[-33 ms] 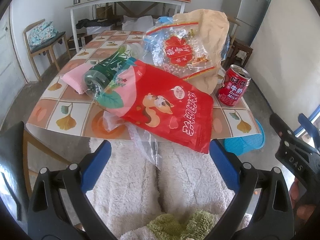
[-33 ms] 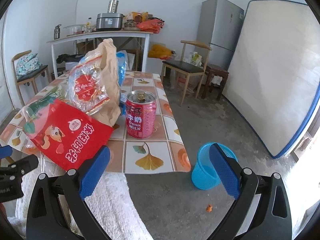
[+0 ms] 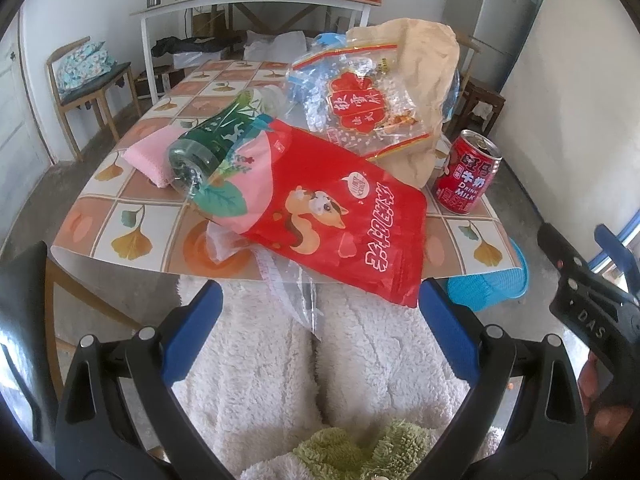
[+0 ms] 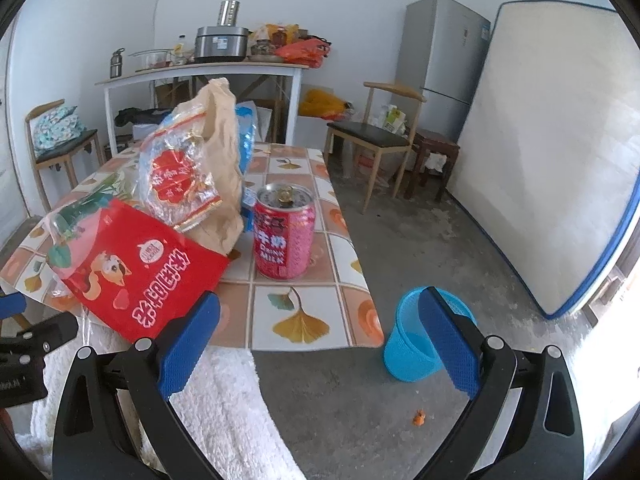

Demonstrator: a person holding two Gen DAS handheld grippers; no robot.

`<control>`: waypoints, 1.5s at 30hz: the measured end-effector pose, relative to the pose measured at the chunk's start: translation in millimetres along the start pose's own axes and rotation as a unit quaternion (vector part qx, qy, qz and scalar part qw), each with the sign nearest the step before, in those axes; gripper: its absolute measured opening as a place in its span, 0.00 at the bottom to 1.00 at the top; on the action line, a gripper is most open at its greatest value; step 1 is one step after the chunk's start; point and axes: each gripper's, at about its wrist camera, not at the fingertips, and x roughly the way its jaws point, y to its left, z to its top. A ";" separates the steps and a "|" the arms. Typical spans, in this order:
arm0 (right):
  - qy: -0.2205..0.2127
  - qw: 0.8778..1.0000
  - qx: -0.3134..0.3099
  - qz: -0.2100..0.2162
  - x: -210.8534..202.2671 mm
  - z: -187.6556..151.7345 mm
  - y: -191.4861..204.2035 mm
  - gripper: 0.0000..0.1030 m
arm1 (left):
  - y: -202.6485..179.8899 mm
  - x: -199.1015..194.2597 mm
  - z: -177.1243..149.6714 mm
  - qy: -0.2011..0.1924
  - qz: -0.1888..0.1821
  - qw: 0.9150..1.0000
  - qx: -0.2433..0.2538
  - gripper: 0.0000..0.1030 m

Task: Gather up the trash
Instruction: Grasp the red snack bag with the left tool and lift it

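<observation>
left claw (image 3: 320, 328) wide apart, empty | right claw (image 4: 318, 336) wide apart, empty | shiny red snack bag (image 3: 340, 216) hangs over desk's (image 4: 308, 316) near edge, may slip off | red milk can (image 4: 285, 232) near right edge may tip | blue plastic bin (image 4: 416, 360) on floor

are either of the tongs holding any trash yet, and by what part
Nothing is held. The left tongs and right tongs are both open and empty, short of the table, apart from the red snack bag and milk can.
</observation>
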 end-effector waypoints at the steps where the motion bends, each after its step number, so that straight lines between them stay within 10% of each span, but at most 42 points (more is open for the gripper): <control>1: -0.002 1.000 -0.003 0.006 1.7 2.7 1.9 0.94 | 3.7 -0.1 -0.2 -0.003 -0.005 1.000 -0.005 0.92; 28: 0.068 0.979 -0.068 0.181 59.0 3.8 64.9 0.94 | 118.2 38.9 32.2 -0.061 -0.177 0.976 -0.109 0.91; 36: 0.091 0.976 -0.059 0.190 82.4 0.1 63.0 0.94 | 141.4 93.5 49.4 -0.001 -0.216 0.962 -0.169 0.61; 45: 0.105 0.974 -0.053 0.192 94.6 -2.4 62.6 0.94 | 136.9 101.1 52.6 0.006 -0.220 0.965 -0.142 0.30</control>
